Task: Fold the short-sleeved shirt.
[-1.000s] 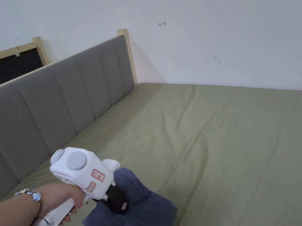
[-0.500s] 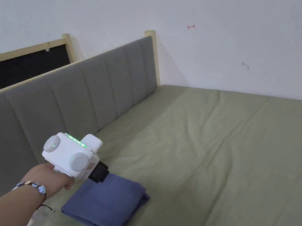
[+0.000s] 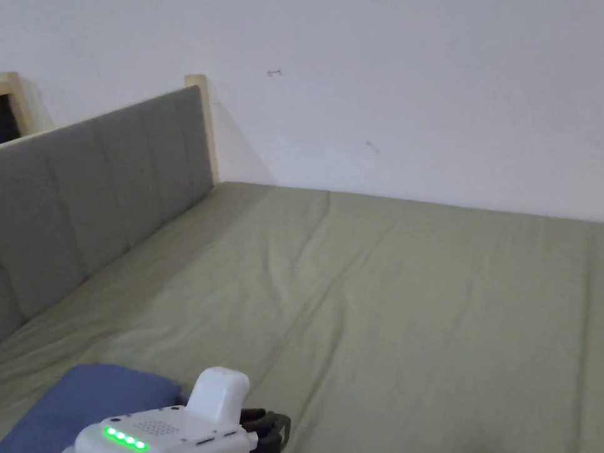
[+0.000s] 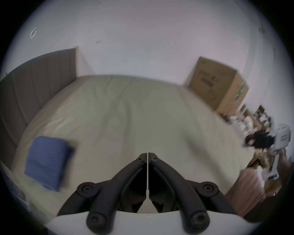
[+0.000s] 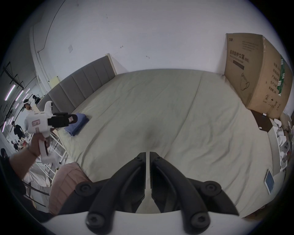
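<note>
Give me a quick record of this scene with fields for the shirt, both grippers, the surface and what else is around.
shirt: blue shirt, folded, lying on the bed near the headboard
left gripper: jaws together, holding nothing
right gripper: jaws together, holding nothing, above bare sheet
surface: bed with a green sheet
other: cardboard box at the far corner

Your cardboard box (image 5: 254,71), at the far right of the bed, carried dark printed characters, a mask outline and a green stripe. Your left gripper (image 5: 75,118) bore red-framed stickers, too small to read.
</note>
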The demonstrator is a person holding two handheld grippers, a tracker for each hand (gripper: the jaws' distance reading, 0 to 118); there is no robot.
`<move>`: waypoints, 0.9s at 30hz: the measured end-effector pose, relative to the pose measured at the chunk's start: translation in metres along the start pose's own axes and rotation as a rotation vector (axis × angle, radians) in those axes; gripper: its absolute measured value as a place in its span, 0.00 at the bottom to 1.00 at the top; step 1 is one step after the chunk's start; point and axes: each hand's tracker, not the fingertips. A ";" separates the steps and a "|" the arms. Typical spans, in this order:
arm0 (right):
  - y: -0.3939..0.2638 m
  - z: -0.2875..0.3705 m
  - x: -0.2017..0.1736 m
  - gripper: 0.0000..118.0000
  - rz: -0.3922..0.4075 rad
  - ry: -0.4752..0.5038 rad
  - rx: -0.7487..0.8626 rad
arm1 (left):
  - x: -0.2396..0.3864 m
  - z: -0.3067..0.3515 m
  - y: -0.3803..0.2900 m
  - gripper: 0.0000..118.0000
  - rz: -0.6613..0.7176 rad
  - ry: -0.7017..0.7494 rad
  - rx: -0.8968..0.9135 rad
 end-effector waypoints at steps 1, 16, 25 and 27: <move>0.001 0.009 0.000 0.04 0.001 -0.012 0.037 | 0.025 0.003 0.003 0.01 0.007 -0.033 0.075; 0.007 0.132 0.011 0.04 0.038 -0.433 0.961 | 0.243 0.055 0.041 0.01 -0.223 0.114 0.705; -0.007 0.125 0.026 0.04 0.024 -0.486 0.858 | 0.241 0.078 0.037 0.01 -0.215 0.203 0.792; -0.007 0.130 0.026 0.04 0.016 -0.481 0.863 | 0.239 0.083 0.035 0.01 -0.211 0.201 0.809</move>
